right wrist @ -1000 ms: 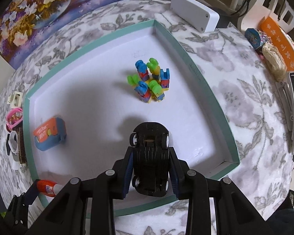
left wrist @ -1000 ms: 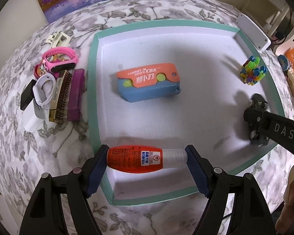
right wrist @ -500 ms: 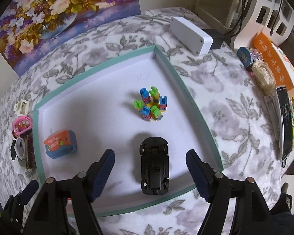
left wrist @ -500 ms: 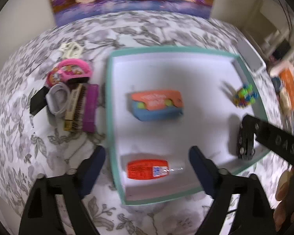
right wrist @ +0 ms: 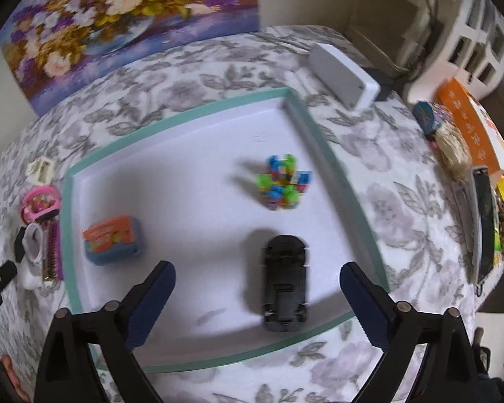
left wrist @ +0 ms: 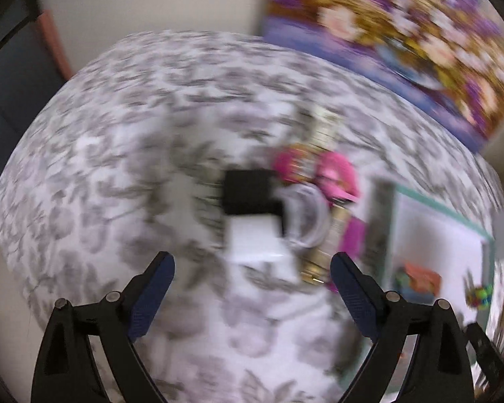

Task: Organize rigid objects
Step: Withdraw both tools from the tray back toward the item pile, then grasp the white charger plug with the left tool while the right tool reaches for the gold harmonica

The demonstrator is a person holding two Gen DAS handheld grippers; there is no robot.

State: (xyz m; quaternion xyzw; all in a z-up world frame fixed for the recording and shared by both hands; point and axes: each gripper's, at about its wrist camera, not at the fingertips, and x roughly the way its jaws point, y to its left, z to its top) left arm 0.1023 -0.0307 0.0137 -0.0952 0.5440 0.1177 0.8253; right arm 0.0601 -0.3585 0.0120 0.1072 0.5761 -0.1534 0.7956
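Note:
The white tray with a teal rim [right wrist: 295, 107] holds a black toy car [right wrist: 285, 282], a cluster of coloured blocks [right wrist: 282, 184] and a blue box with an orange lid [right wrist: 112, 240]. My right gripper [right wrist: 257, 288] is open and empty above the tray's near part, the car between its fingers' line but lower. My left gripper [left wrist: 252, 278] is open and empty over the flowered cloth, facing a pile left of the tray: a black block [left wrist: 248, 196], a white block [left wrist: 255, 238], a white band [left wrist: 305, 218], a pink band [left wrist: 332, 174]. The left wrist view is blurred.
A white box [right wrist: 342, 74] lies beyond the tray's far right corner. A phone [right wrist: 484, 221], an orange box [right wrist: 470, 124] and small clutter sit at the right. A flower painting [right wrist: 117, 23] stands at the back. A cream clip [right wrist: 42, 169] lies left of the tray.
My left gripper let go of the red glue bottle in the tray and swung left to the pile. My right gripper released the black car and pulled back upward.

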